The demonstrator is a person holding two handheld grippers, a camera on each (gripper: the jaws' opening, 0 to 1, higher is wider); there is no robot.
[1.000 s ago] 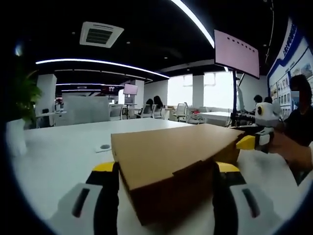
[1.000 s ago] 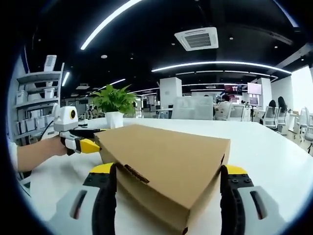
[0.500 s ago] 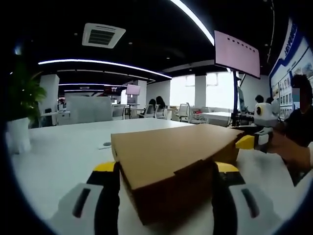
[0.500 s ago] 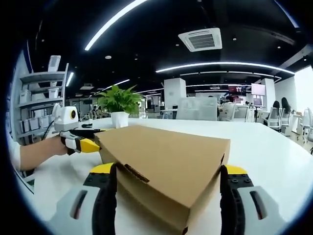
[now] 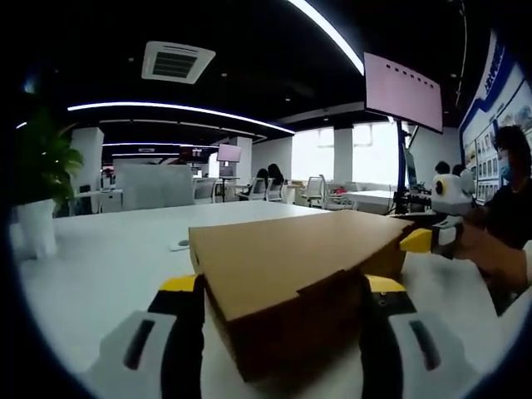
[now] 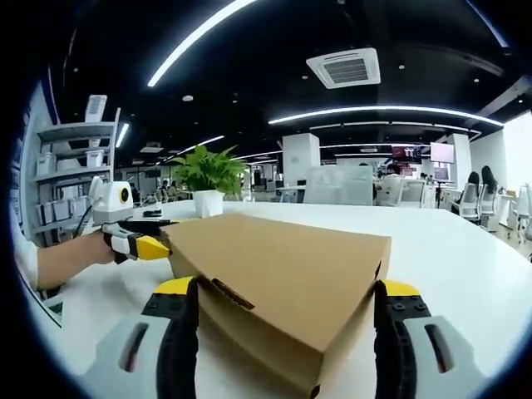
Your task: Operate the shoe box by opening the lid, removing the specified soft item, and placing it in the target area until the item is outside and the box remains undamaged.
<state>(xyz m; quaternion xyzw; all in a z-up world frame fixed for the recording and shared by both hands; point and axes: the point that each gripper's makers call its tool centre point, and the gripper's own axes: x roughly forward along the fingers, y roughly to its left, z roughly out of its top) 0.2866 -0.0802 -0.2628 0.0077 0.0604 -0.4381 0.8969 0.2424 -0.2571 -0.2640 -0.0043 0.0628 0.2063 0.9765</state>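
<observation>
Both claws straddle opposite ends of the closed brown cardboard shoe box (image 5: 291,274) on the white bench (image 5: 108,274): left claw (image 5: 283,332) and right claw (image 6: 287,332) jaws spread wide, clamping nothing

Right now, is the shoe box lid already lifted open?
No, in the right gripper view the brown lid lies flat and closed on the shoe box.

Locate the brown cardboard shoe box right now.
The brown cardboard shoe box lies lid-closed on the white table, between both grippers' jaws in each view.
</observation>
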